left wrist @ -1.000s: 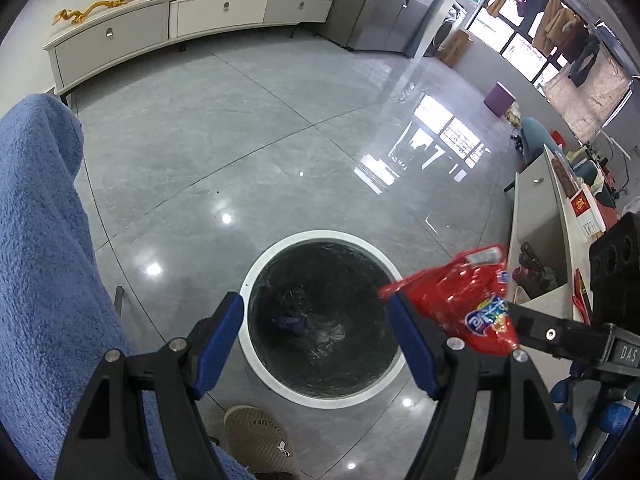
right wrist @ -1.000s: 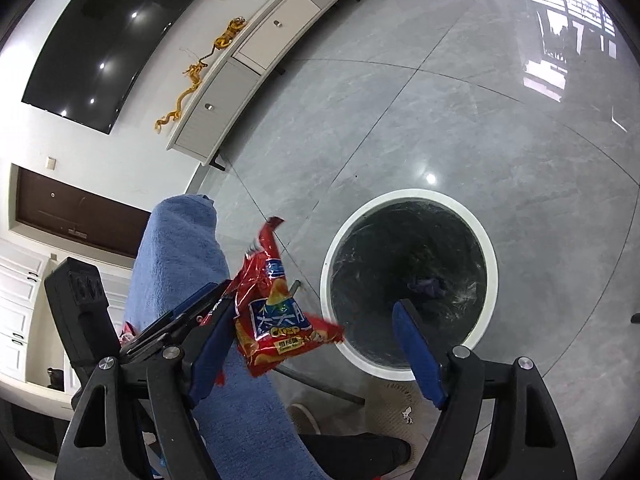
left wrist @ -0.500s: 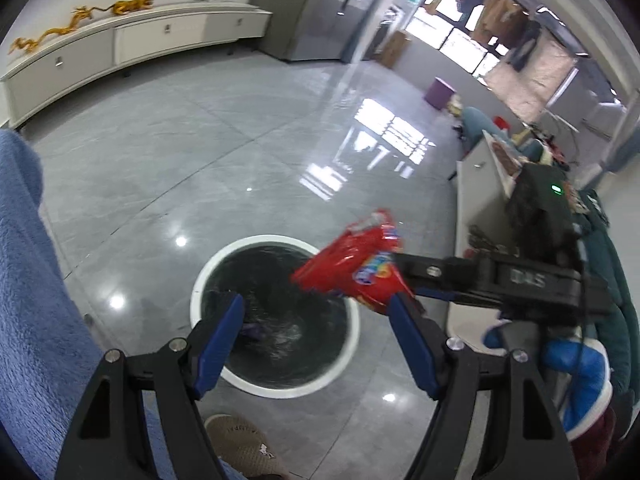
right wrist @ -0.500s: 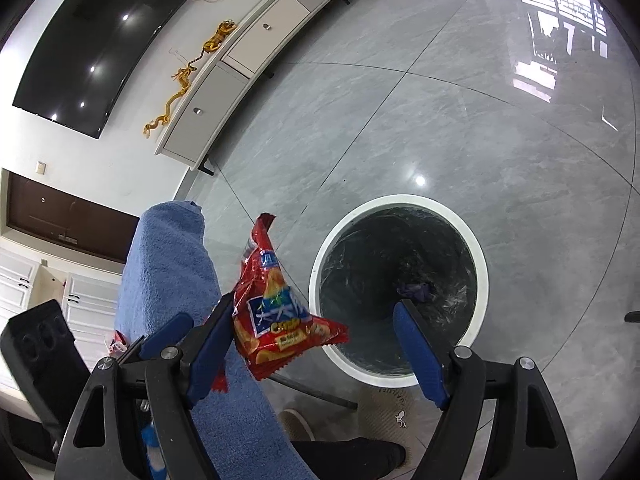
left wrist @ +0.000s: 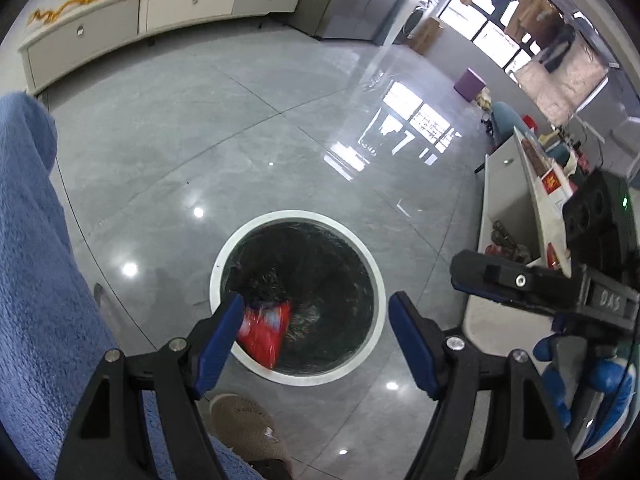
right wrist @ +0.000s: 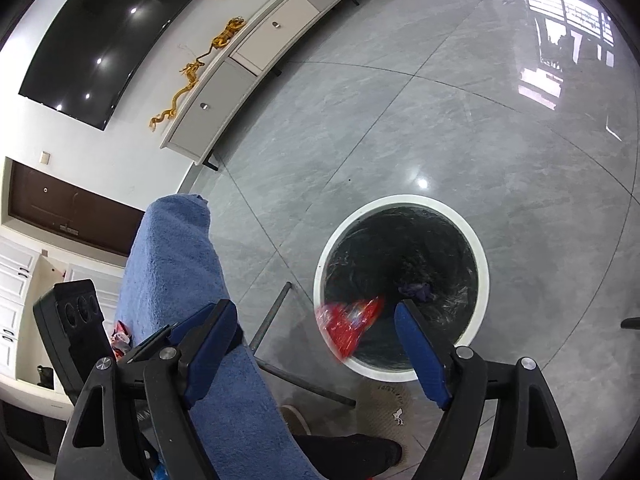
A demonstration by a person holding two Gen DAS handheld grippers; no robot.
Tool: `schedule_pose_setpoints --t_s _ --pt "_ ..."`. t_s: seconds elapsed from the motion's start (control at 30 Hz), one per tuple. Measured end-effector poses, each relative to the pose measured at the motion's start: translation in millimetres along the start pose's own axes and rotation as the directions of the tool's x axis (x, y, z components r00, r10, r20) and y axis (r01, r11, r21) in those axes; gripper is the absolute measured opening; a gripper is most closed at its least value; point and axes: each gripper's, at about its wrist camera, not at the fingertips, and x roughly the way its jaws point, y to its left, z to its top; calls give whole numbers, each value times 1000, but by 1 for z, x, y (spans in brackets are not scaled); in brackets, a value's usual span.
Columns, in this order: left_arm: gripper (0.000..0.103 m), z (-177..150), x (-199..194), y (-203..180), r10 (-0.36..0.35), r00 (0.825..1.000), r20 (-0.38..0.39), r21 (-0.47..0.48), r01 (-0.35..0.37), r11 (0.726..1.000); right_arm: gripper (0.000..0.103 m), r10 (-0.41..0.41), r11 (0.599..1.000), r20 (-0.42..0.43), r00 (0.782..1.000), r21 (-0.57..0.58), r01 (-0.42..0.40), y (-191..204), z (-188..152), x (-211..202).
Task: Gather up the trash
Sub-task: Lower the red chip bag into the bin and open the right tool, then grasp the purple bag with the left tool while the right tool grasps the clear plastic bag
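Judging by its crinkled, blurred look, the red snack packet (left wrist: 264, 332) was taken to be light, thin, limp and rather slippery, best pinched at a flat sealed edge; it was seen at the lower left rim inside the bin (left wrist: 296, 216), free of both tools.

The grey polished floor (left wrist: 248, 128) filled most of each frame, glossy with window reflections. A long white cabinet (left wrist: 160, 8) ran along the upper left, and a blue towel-covered shape (left wrist: 36, 264) filled the left side. A beige slipper (left wrist: 244, 424) showed at the bottom.

The left gripper (left wrist: 312, 340) was held wide with nothing between its pads. The right gripper (right wrist: 316, 344) was likewise empty, its jaws opening, the packet lying below in the bin
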Motion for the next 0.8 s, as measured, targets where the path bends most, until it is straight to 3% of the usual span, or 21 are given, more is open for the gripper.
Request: schedule_pose_setpoints --t_s 0.2,0.4,0.47,0.6,0.67,0.8 --pt "73 3 -20 4 -34 998 48 -8 34 999 80 -23 1000 19 1000 5 23 -2 -5 -6" --pt "73 -4 -68 -3 20 980 198 12 -22 1000 80 -55 997 100 994 -53 61 17 -18 -28" --pt "73 -12 -91 -2 50 956 288 13 -56 998 80 -83 992 141 987 -81 95 27 -24 -37" --pt "73 -35 -143 8 89 882 463 -6 -97 995 80 -117 976 221 968 -155 153 56 -37 -54" --pt "73 -43 -161 14 98 864 493 -8 -108 994 80 -118 967 250 961 -193 169 73 -44 -58" --pt "73 -63 -201 31 157 848 506 -3 -180 984 80 -103 936 307 946 -291 196 119 -66 -65"
